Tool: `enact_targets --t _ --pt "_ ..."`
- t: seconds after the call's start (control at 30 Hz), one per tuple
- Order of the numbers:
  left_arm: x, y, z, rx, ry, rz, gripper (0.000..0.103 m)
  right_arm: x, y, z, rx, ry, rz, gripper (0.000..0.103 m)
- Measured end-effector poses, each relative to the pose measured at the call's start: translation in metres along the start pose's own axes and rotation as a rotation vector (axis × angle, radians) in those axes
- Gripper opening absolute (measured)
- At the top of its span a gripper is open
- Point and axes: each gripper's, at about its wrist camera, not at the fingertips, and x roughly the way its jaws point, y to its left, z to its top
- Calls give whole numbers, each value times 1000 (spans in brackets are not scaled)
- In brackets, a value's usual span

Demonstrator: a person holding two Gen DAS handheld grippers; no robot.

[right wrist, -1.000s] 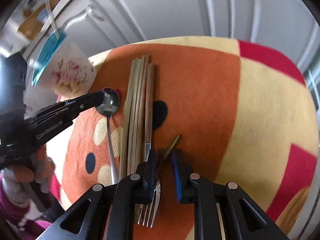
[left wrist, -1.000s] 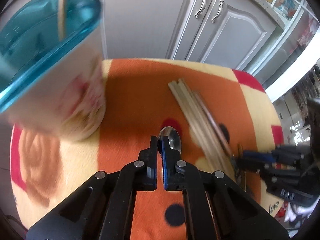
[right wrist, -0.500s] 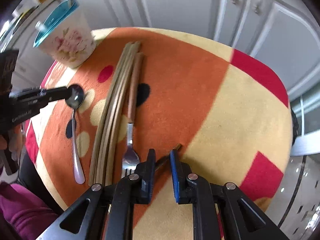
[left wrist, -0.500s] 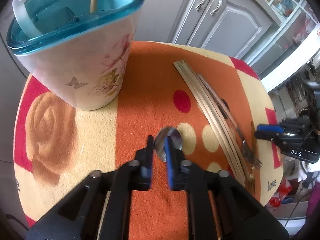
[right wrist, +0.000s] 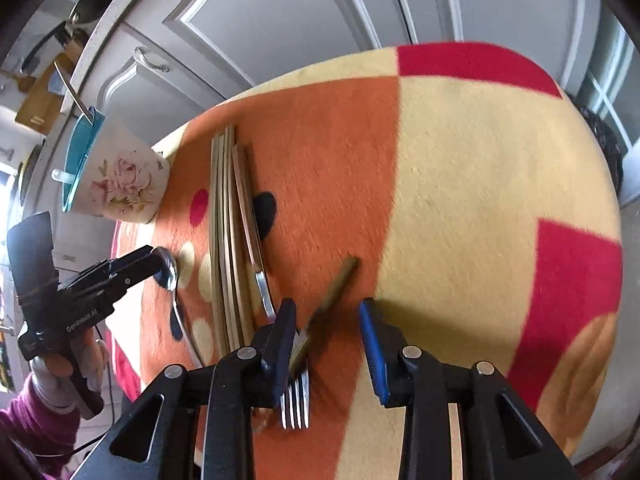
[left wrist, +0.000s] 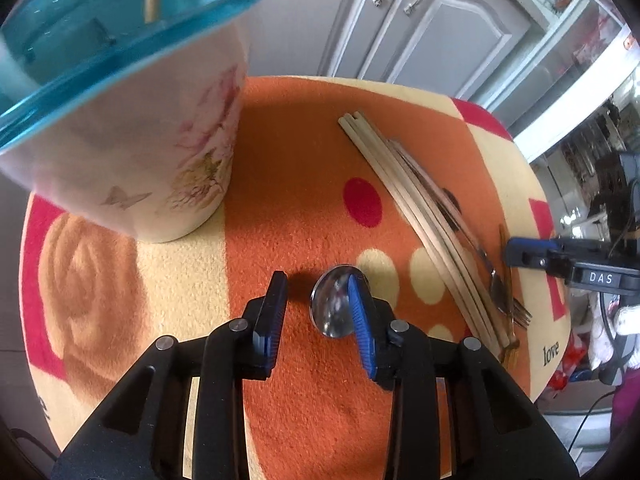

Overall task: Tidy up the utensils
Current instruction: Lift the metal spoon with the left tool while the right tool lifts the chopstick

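A floral utensil holder with a teal rim (left wrist: 132,128) stands at the far left of the table; it also shows in the right wrist view (right wrist: 116,178). My left gripper (left wrist: 318,300) is open, with a steel spoon (left wrist: 334,306) lying on the cloth against its right finger. Several wooden chopsticks (left wrist: 416,216) and a fork (right wrist: 262,284) lie side by side on the cloth. My right gripper (right wrist: 328,334) is open around a brown-handled utensil (right wrist: 332,294) lying on the cloth. The left gripper also shows in the right wrist view (right wrist: 156,266).
The round table wears an orange, cream and red fleece cloth (right wrist: 460,184). Grey cabinet doors (left wrist: 440,28) stand just behind it. The table edge curves away close on the right. A person's hand in a pink sleeve (right wrist: 52,372) holds the left gripper.
Both grippers have opened. The left let go of the spoon, which now lies on the cloth. The right opened around the brown-handled utensil and moved forward a little.
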Motion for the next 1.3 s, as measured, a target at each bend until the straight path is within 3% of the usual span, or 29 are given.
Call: enact_targets --t 0.07,0.2,0.47,0.67,0.97,1.3 --pt "4 -2 0 19 11 -5 12 2 9 5 -30 4 -35 26" --pt "-1 -11 1 64 -17 11 5 16 28 9 -107 -11 -94 14" --pt "-48 1 -3 -3 -114 16 1 -14 43 -3 -154 -58 -26 8" --pt "-91 -5 -6 24 -213 59 1 -55 58 -24 -210 -123 19 6" --pt "-133 2 -15 5 -285 96 1 -80 87 -56 -284 -178 43 6" --pt "-193 18 -8 -22 -393 163 1 -113 122 -50 -369 -261 51 6"
